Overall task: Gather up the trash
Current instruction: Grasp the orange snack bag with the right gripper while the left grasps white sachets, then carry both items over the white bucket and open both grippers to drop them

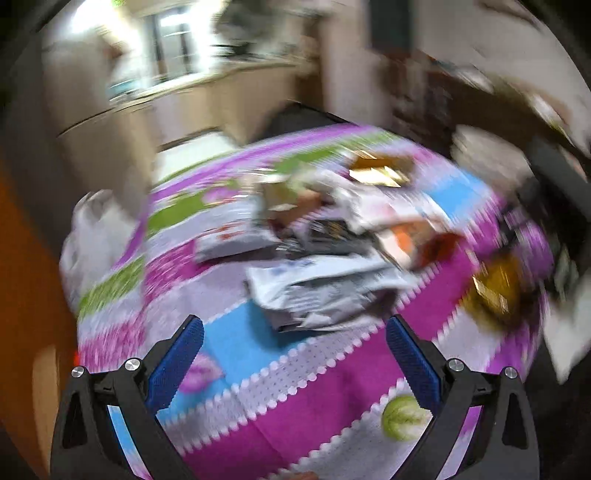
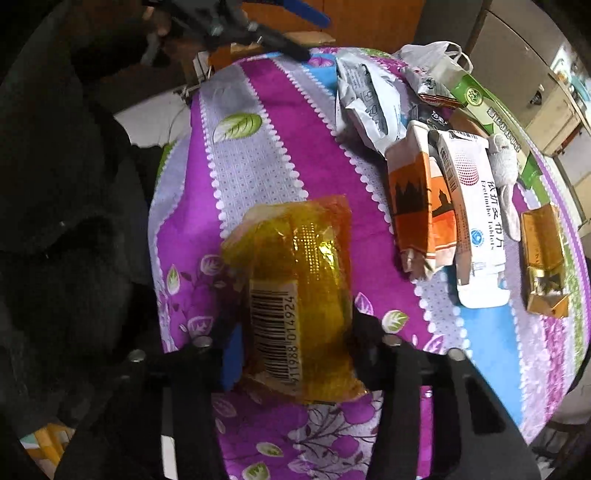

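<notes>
My right gripper (image 2: 295,332) is shut on a yellow plastic wrapper (image 2: 295,280) with a barcode and holds it above the purple patterned tablecloth (image 2: 295,129). Behind it lie an orange carton (image 2: 417,206), a white medicine box (image 2: 472,221), a gold wrapper (image 2: 543,258), a crumpled white packet (image 2: 365,103) and a green box (image 2: 491,110). My left gripper (image 1: 295,339) is open and empty, hovering over the cloth (image 1: 314,398) in front of the blurred trash pile (image 1: 325,251). It also shows at the top of the right wrist view (image 2: 258,22).
A white plastic bag (image 1: 92,236) hangs at the table's left edge; it also shows in the right wrist view (image 2: 439,59). The yellow wrapper appears blurred at the right in the left wrist view (image 1: 495,284). Cabinets (image 1: 177,107) stand behind. A dark-clothed person (image 2: 66,221) is at left.
</notes>
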Action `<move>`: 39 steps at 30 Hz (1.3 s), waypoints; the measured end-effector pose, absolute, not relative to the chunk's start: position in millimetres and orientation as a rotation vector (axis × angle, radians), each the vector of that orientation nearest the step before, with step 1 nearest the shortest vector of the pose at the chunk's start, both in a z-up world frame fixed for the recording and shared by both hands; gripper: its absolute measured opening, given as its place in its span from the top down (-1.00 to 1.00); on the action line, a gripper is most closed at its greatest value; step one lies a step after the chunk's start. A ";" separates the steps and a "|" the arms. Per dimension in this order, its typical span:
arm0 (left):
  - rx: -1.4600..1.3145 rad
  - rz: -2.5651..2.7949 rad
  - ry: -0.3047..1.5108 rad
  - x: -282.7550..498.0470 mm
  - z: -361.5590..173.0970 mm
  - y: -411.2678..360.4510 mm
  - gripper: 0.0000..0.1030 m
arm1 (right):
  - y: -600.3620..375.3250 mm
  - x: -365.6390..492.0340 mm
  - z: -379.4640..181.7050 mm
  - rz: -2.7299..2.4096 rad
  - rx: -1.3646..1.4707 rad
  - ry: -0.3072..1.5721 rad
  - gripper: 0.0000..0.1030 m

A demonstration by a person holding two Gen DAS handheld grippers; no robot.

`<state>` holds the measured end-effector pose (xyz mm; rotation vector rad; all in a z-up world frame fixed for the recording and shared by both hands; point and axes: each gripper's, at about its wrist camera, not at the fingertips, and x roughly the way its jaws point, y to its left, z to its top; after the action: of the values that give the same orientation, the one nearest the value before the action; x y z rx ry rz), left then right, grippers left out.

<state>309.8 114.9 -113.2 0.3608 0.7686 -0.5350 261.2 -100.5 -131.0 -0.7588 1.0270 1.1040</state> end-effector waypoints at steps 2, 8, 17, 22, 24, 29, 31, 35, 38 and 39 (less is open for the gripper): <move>0.524 -0.674 0.738 312.8 -114.2 106.5 -0.90 | -101.7 257.4 -130.3 1.079 -0.717 1.012 0.33; 0.723 -1.004 0.768 335.7 -124.1 95.4 -0.90 | -110.2 240.4 -119.0 0.976 -0.530 0.946 0.36; 0.887 -1.152 0.756 372.5 -142.3 75.6 -0.87 | -137.0 219.8 -95.3 0.768 -0.160 0.874 0.36; 0.885 -1.230 0.817 381.0 -159.6 68.6 -0.60 | -145.0 218.1 -96.7 0.716 -0.053 0.888 0.36; 0.825 -1.242 0.841 383.6 -158.9 70.0 -0.36 | -145.5 217.5 -98.2 0.697 -0.044 0.892 0.36; 0.748 -1.186 0.806 360.9 -147.5 86.2 0.18 | -147.8 216.2 -96.6 0.657 -0.006 0.876 0.36; 0.725 -1.158 0.806 346.8 -139.7 96.3 0.19 | -148.9 217.2 -95.3 0.635 0.004 0.878 0.36; 0.648 -1.097 0.831 320.3 -125.9 112.6 0.22 | -148.8 216.9 -90.5 0.588 -0.012 0.894 0.36; 0.601 -1.064 0.816 305.7 -108.3 125.6 0.22 | -154.4 217.7 -85.4 0.539 -0.005 0.898 0.36; 0.578 -1.041 0.813 303.4 -101.6 126.9 0.22 | -158.8 217.1 -83.4 0.513 0.005 0.894 0.36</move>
<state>303.4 126.9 -101.6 0.5784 0.8128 -1.0405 217.1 -158.8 -83.4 0.0049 0.8942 0.5131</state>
